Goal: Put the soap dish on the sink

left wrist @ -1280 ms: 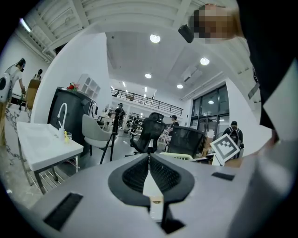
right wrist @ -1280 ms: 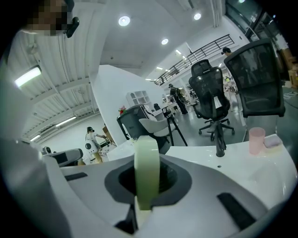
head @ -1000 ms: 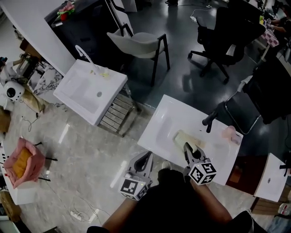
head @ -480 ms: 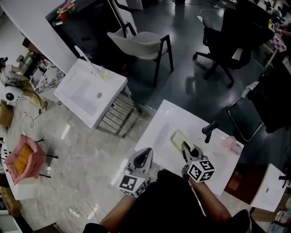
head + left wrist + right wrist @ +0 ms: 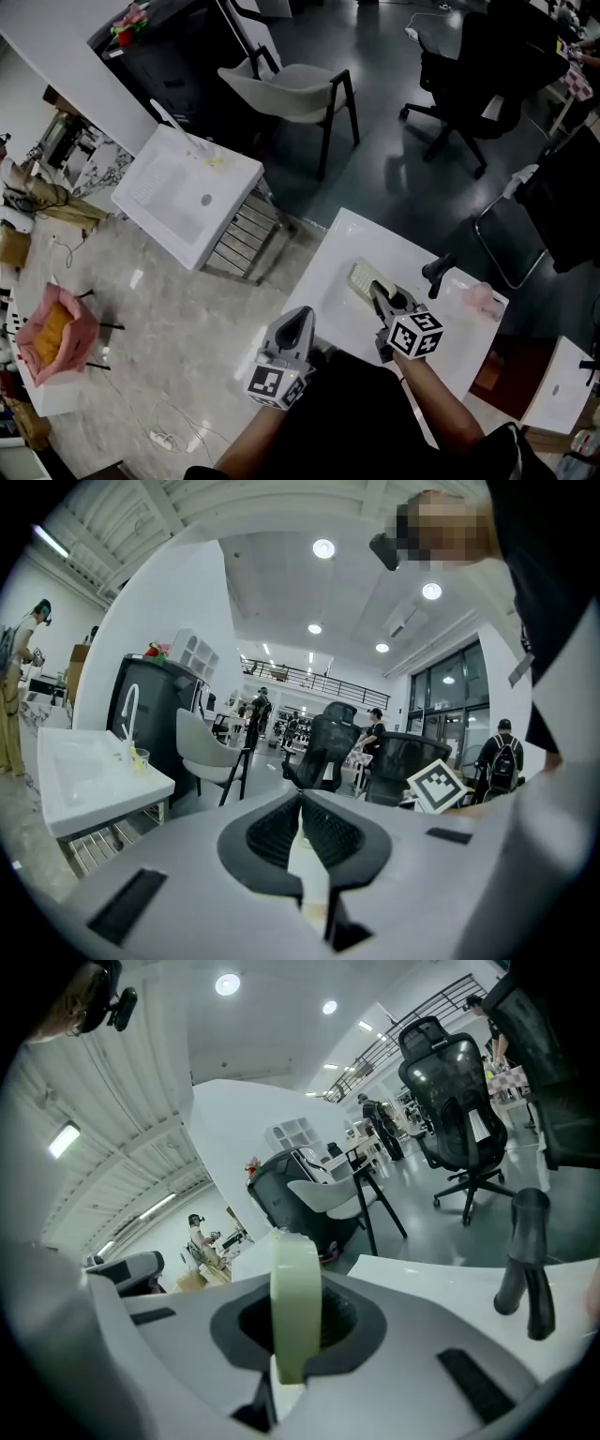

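A pale green soap dish (image 5: 364, 278) hangs over the basin of the near white sink (image 5: 323, 272), gripped at its near end by my right gripper (image 5: 380, 298). In the right gripper view the soap dish (image 5: 296, 1279) stands edge-on between the jaws of my right gripper (image 5: 296, 1335), which are shut on it. The black faucet (image 5: 438, 272) rises just right of the dish, and the same faucet (image 5: 525, 1260) shows at the right of that view. My left gripper (image 5: 298, 325) hovers off the sink's near-left edge. My left gripper (image 5: 302, 803) is shut and empty.
A pink object (image 5: 480, 298) lies on the sink's right end. A second white sink (image 5: 187, 187) stands to the far left, with a grey chair (image 5: 286, 89) behind it. A black office chair (image 5: 478, 66) is at the far right. A pink bag (image 5: 52, 333) sits at the left.
My right gripper has carried the soap dish a little leftward and lower over the basin. My left gripper has shifted slightly beside the sink and stays shut.
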Motion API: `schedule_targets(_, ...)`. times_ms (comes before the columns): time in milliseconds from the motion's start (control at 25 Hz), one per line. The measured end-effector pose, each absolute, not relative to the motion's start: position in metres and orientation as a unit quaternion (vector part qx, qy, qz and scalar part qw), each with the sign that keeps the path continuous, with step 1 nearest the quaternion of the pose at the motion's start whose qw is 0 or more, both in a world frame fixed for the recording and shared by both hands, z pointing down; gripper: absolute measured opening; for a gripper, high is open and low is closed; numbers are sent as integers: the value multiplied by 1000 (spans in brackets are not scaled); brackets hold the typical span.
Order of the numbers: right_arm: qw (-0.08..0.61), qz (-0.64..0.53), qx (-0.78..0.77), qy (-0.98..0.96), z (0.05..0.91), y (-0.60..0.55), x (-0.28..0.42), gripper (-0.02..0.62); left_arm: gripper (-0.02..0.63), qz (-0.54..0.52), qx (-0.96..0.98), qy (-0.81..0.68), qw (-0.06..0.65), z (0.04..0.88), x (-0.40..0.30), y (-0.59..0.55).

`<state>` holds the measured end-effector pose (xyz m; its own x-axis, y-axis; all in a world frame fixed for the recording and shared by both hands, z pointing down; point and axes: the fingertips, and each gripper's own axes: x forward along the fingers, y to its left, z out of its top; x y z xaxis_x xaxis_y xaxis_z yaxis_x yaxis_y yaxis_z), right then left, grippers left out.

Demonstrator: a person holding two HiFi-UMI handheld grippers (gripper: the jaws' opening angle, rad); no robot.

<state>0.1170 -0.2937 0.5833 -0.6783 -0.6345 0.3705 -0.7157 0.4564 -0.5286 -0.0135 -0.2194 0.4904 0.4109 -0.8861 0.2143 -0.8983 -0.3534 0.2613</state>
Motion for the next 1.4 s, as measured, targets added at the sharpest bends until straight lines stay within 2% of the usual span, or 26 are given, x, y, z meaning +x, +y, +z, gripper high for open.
schedule_targets(360,106,349,390,-846,602,-329,82,14,14,-1,799,-566,202,505,-69,-221)
schedule_targets(640,118,398,386,-824,621,-343,50,14,14,-8,811,-542,221,509,-88,-228)
schedule_targets(1000,172,397,386,-815,663,-366,29,14,14,-1,819,-524,232,520,-109,-249)
schedule_targets(1200,170,429,404,-790,687,-384,31,14,14,0,824,-514,239,522,-123,-261)
schedule_targets(1400,138,477,421,-759,699,-414,36,14,14,-5,832,-496,247,523,-131,-276)
